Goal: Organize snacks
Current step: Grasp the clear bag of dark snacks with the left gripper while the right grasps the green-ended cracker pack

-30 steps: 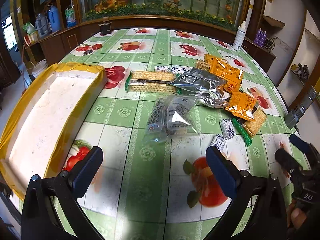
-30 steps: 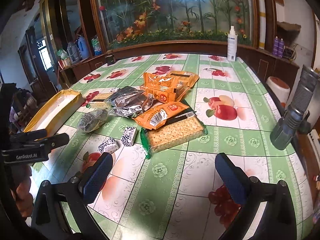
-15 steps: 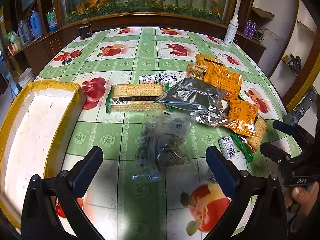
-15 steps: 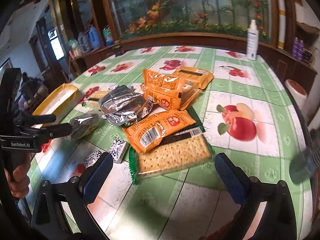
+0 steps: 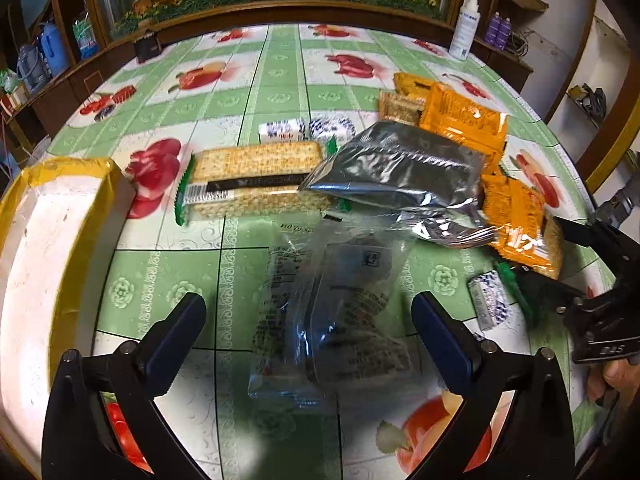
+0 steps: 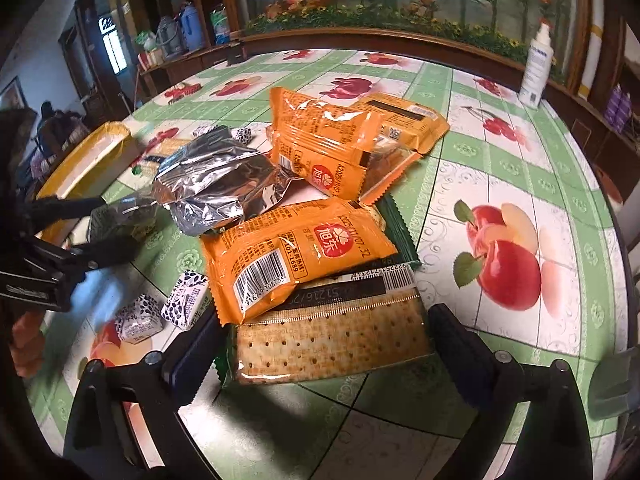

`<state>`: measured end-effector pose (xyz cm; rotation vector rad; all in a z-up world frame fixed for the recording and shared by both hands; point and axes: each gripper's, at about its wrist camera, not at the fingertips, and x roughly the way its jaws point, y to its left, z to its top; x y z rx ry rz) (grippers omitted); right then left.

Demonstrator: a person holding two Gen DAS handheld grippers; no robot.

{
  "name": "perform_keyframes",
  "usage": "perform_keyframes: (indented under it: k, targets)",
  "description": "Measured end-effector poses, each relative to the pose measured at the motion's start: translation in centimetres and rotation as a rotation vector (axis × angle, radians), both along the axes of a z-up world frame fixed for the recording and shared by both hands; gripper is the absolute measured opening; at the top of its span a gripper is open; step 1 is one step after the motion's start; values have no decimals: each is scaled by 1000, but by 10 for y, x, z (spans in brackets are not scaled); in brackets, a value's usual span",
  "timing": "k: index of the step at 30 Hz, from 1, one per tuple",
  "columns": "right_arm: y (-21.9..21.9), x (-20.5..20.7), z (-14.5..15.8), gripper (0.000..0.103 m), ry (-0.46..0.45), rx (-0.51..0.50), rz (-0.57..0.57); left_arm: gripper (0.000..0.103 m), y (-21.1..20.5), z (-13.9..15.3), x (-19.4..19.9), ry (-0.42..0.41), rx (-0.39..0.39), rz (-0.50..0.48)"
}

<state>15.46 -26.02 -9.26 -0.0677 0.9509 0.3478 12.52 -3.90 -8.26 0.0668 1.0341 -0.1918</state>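
The counter (image 5: 280, 64) carries a tray (image 5: 36, 248) left of the left claw (image 5: 308, 330), whose fingers stand apart around a clear packet (image 5: 332, 312). The right claw (image 6: 320, 344), also spread, straddles a cracker pack (image 6: 332, 340). Judging risk: slick film may slip, or the orange bag (image 6: 296, 256) overlapping it gets dragged.

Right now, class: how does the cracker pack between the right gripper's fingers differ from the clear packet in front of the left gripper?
The cracker pack is stiff, flat and shows pale crackers; the clear packet is crinkled with dark contents. An orange packet overlaps the cracker pack; the clear packet lies alone. Both rest on the table.
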Motion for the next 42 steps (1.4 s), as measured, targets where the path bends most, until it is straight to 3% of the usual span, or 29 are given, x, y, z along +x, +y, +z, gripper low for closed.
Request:
perform_keyframes:
  k: [3, 4, 5, 6, 8, 10, 14, 16, 17, 18, 20, 25, 27, 30, 35, 39, 42]
  targets:
    - [-10, -6, 3, 89, -3, 66, -25, 94, 2, -5, 1, -24, 21, 28]
    - [-14, -9, 4, 88, -3, 96, -36, 84, 3, -4, 1, -35, 19, 31]
    - [-18, -11, 6, 75, -4, 118, -44, 60, 4, 0, -1, -55, 11, 30]
    - [-23, -14, 7, 50, -5, 149, -56, 56, 4, 2, -2, -59, 8, 27]
    - [-35, -18, 10, 27, 7, 228, -89, 54, 6, 3, -2, -49, -17, 16]
    - [-41, -22, 11, 22, 3, 241, -106, 50, 7, 3, -5, -53, -16, 16]
    - [-40, -28, 10, 27, 14, 267, -94, 48, 9, 5, -16, -52, -41, 12]
    - [-35, -31, 12, 52, 6, 247, -82, 48, 10, 6, -21, -51, -48, 12]
    - [-30, -33, 15, 74, -15, 219, -66, 48, 10, 6, -23, -50, -51, 11]
    - [-22, -37, 20, 80, -44, 185, -33, 48, 12, 6, -25, -47, -56, 11]
    - [-4, -41, 28, 79, -71, 136, 83, 48, 15, 6, -29, -43, -65, 9]
    - [46, -33, 28, 79, -94, -95, 367, 48, 19, 7, -33, -38, -75, 16]
    - [55, -21, 22, 80, -92, -161, 379, 48, 19, 6, -34, -38, -73, 19]
    - [56, -7, 12, 77, 14, -93, 400, 48, 20, 6, -36, -35, -75, 21]
    - [56, -43, 3, 74, 77, -75, 414, 48, 21, 6, -38, -32, -85, 15]
    - [59, -67, -6, 87, 51, -142, 421, 48, 17, 6, -41, -23, -93, -21]
    - [50, -68, -6, 89, 77, -134, 415, 49, 15, 6, -42, -15, -90, -41]
